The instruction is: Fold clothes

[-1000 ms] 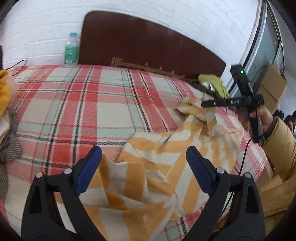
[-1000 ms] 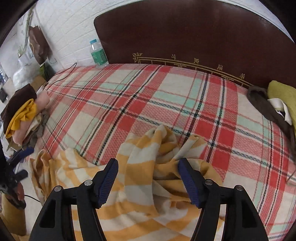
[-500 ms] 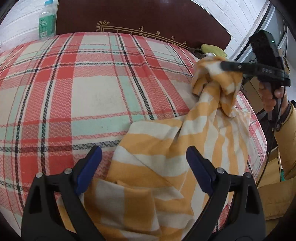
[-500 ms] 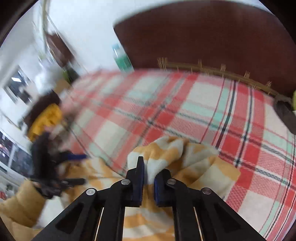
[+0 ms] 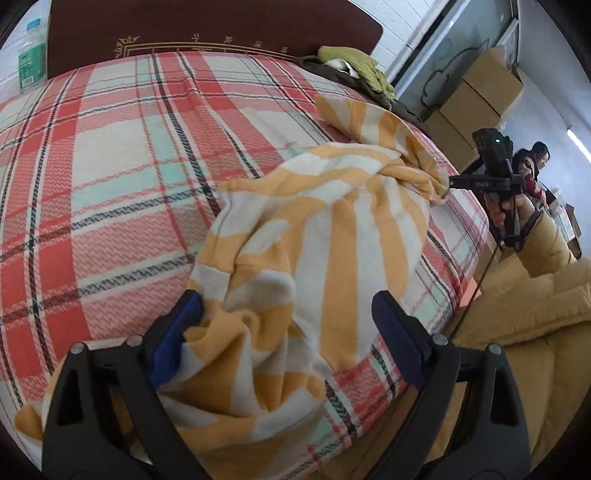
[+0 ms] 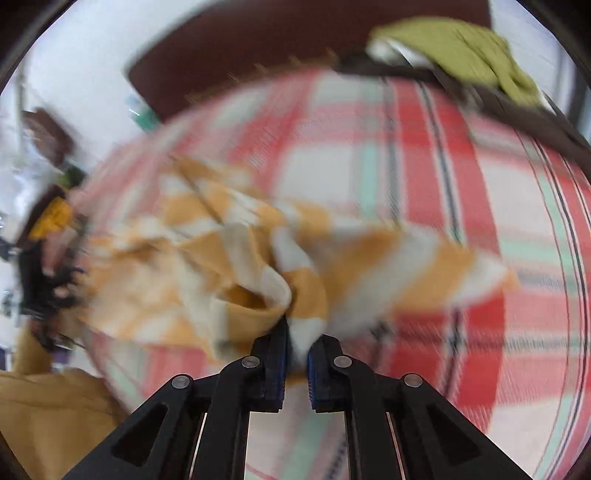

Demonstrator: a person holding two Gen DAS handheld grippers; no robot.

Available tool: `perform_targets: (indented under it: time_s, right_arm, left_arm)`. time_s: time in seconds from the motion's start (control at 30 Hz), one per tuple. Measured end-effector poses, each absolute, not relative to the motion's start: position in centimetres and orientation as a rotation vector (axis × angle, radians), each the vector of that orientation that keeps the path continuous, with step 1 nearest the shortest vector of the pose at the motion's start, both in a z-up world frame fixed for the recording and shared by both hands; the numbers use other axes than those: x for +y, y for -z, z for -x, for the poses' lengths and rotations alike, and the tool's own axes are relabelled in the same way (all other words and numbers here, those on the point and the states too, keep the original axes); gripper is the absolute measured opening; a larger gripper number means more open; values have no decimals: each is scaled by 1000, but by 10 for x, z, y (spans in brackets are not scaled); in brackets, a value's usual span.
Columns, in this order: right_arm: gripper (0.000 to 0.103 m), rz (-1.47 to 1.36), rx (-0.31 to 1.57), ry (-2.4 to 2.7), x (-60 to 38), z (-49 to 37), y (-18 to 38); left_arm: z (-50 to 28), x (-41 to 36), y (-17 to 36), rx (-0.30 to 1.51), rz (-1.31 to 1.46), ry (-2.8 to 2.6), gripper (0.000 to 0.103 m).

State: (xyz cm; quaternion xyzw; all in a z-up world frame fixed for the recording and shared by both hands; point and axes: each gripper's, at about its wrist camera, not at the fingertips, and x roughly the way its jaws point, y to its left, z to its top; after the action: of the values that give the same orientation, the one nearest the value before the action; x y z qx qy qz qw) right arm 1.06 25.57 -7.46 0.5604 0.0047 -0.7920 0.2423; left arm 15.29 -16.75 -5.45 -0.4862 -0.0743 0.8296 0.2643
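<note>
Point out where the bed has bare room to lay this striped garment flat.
Bare plaid blanket runs from the striped garment back to the headboard and toward the water bottle. The far right corner is crowded by a green and brown clothes pile. The right gripper pinches the garment; the left gripper is open over it.

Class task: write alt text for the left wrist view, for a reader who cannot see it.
An open left gripper straddles a crumpled orange-and-white striped garment on a red plaid bedspread. At right, the right gripper pinches the garment's far end, lifting it; a dark headboard stands behind.
</note>
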Motion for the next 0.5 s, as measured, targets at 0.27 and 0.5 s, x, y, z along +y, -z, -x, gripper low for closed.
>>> perform_targets:
  time_s: [0.27, 0.5]
  right_arm:
    - [68, -1170, 42, 2382, 250, -25, -7]
    - [70, -1143, 391, 2176, 136, 15, 25]
  left_arm:
    - [-148, -188, 15, -247, 1173, -2330, 94]
    - [-93, -176, 55, -211, 1353, -2268, 94]
